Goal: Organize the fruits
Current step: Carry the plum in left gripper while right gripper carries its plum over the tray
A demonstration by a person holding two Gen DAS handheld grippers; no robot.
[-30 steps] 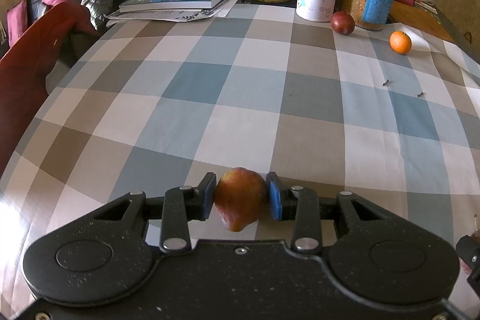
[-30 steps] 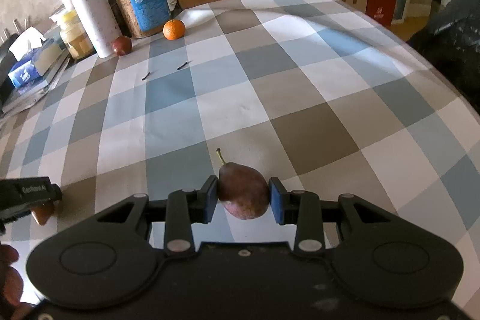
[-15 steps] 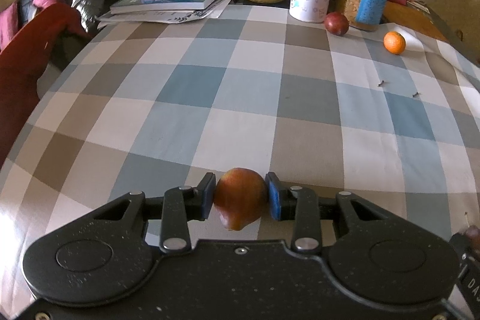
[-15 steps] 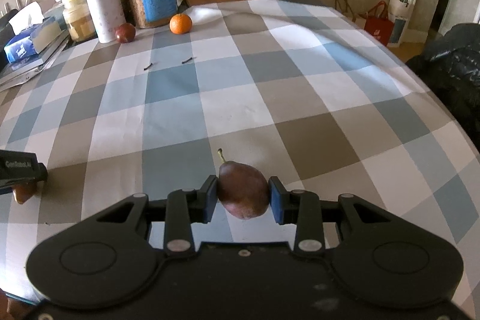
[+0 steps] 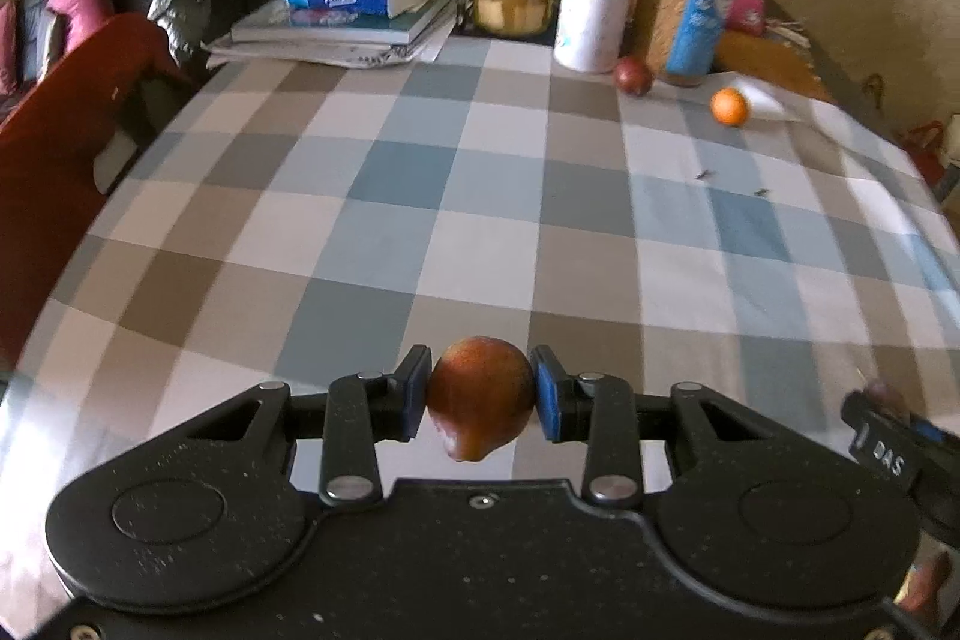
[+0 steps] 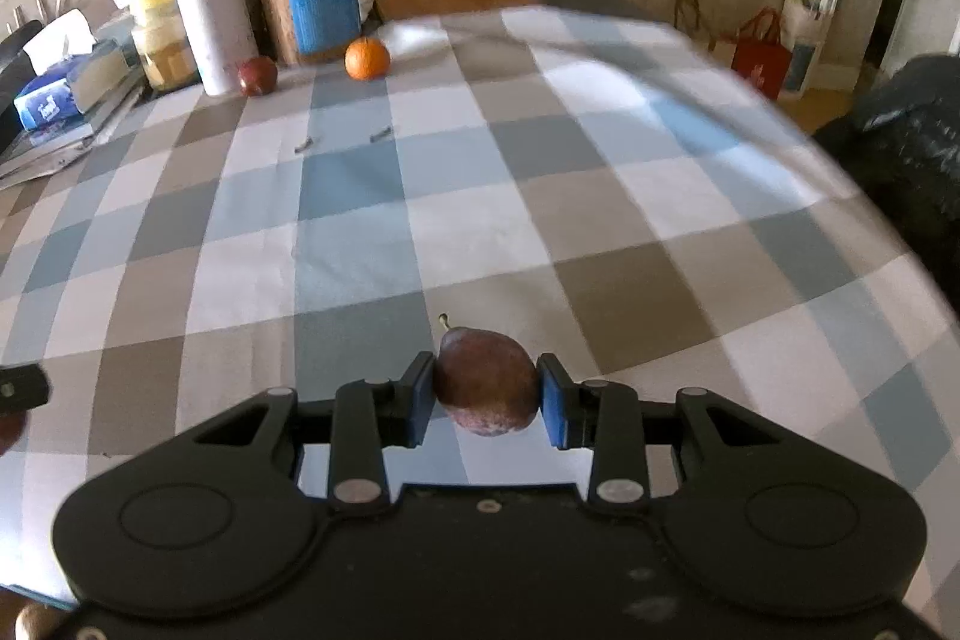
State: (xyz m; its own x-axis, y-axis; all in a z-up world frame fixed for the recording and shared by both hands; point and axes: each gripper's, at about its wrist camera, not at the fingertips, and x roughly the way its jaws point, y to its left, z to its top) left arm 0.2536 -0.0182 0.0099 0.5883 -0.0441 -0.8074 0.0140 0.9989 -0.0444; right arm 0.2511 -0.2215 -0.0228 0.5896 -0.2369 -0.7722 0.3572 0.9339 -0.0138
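My left gripper [image 5: 480, 403] has its jaws clamped on a reddish pear [image 5: 479, 413] at lower centre, above the checked worktop [image 5: 480, 220]. My right gripper [image 6: 486, 400] pinches a darker stemmed pear [image 6: 485, 382] likewise. Upper left in its view sit 1 plum [image 6: 258, 76] and 1 orange [image 6: 366, 58].

A checked tablecloth [image 5: 480, 196] bears an orange [image 5: 729, 106], a dark red fruit [image 5: 633, 75], jars and books.

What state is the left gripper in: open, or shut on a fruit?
Shut on a fruit. In the left wrist view, the left gripper has both blue pads pressed against the sides of a red-orange pear, held above the checked tablecloth.
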